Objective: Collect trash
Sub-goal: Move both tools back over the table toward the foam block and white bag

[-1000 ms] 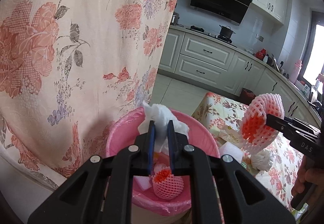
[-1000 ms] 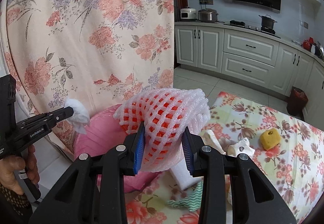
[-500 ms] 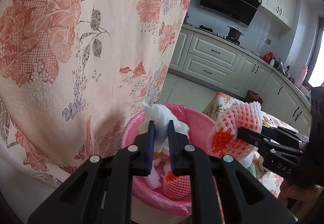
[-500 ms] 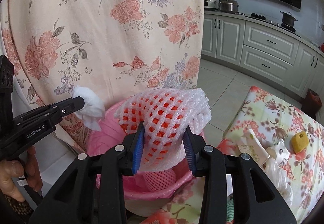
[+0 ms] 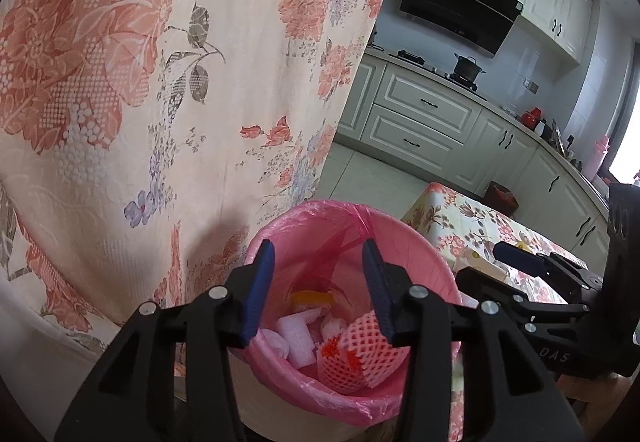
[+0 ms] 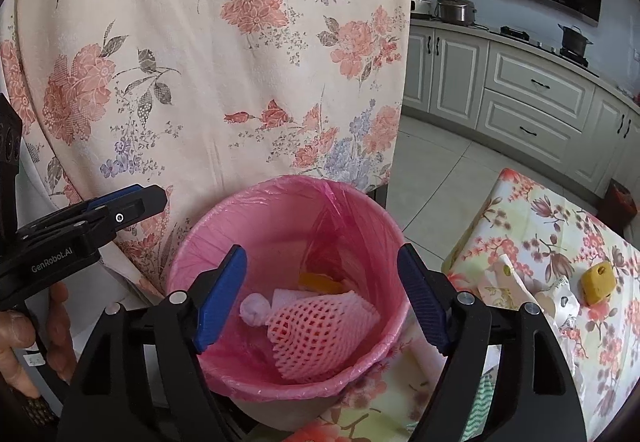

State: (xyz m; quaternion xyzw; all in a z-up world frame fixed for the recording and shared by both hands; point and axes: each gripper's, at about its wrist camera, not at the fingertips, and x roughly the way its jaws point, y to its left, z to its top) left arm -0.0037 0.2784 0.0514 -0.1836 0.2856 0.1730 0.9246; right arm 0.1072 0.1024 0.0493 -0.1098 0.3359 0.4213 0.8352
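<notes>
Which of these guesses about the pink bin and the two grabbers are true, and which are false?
1. The foam net lies inside the pink bin. True.
2. The right gripper clamps the foam net. False: its jaws are opening with nothing between them; the net lies in the bin below.
3. A yellow block sits on the flowered tablecloth. True.
4. The left gripper holds a white tissue. False: its jaws are opening, empty, over the bin.
5. The bin has a pink liner. True.
</notes>
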